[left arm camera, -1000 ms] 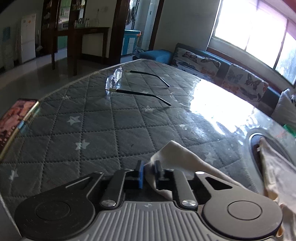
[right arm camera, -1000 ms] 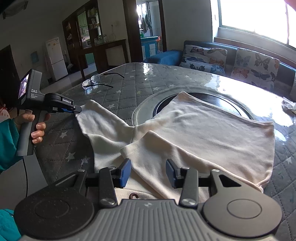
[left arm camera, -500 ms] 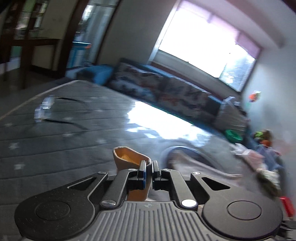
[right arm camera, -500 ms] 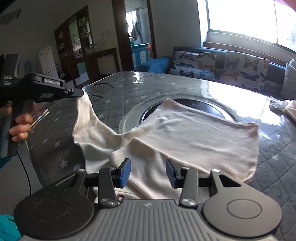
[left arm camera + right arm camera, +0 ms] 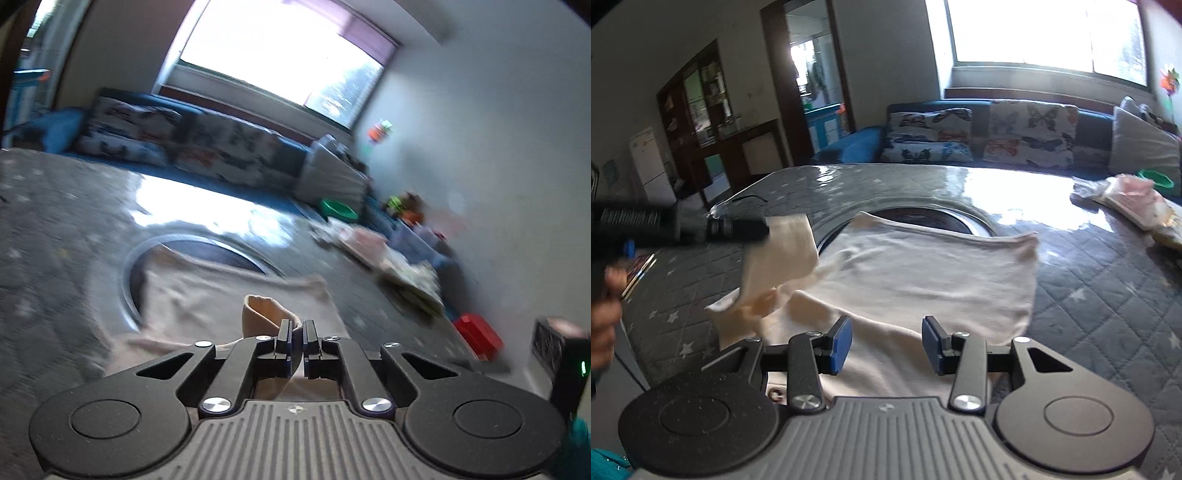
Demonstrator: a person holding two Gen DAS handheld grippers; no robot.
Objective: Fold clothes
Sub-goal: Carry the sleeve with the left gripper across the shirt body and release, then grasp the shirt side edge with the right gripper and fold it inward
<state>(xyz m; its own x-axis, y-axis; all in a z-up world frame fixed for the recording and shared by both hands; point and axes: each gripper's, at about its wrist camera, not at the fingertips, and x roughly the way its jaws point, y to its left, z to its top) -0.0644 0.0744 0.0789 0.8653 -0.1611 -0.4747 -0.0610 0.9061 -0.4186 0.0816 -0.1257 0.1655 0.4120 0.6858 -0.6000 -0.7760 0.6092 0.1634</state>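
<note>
Far left in the right wrist view: a hand (image 5: 604,325) grips the handle of the left gripper (image 5: 764,230), which is off the table and clenched on a sleeve (image 5: 783,254) of the cream shirt (image 5: 923,280). The sleeve is lifted and drapes down to the rest of the shirt. In the left wrist view the left gripper (image 5: 297,341) has its jaws nearly together with a fold of cream cloth pinched between them; that view is motion-blurred. The shirt lies flat at the middle of the grey quilted table (image 5: 1108,295), its far edge over the round dark inset (image 5: 923,218) in the tabletop. The right gripper (image 5: 886,347) sits at the shirt's near edge, jaws spread wide, blue pads (image 5: 842,343) apart, grasping nothing; I can't tell whether it touches the cloth. Glasses (image 5: 718,210) lie on the table behind the left gripper. Far right: a loose pile of bags (image 5: 1134,203) on the table. Butterfly-print sofa (image 5: 997,136) behind it.
</note>
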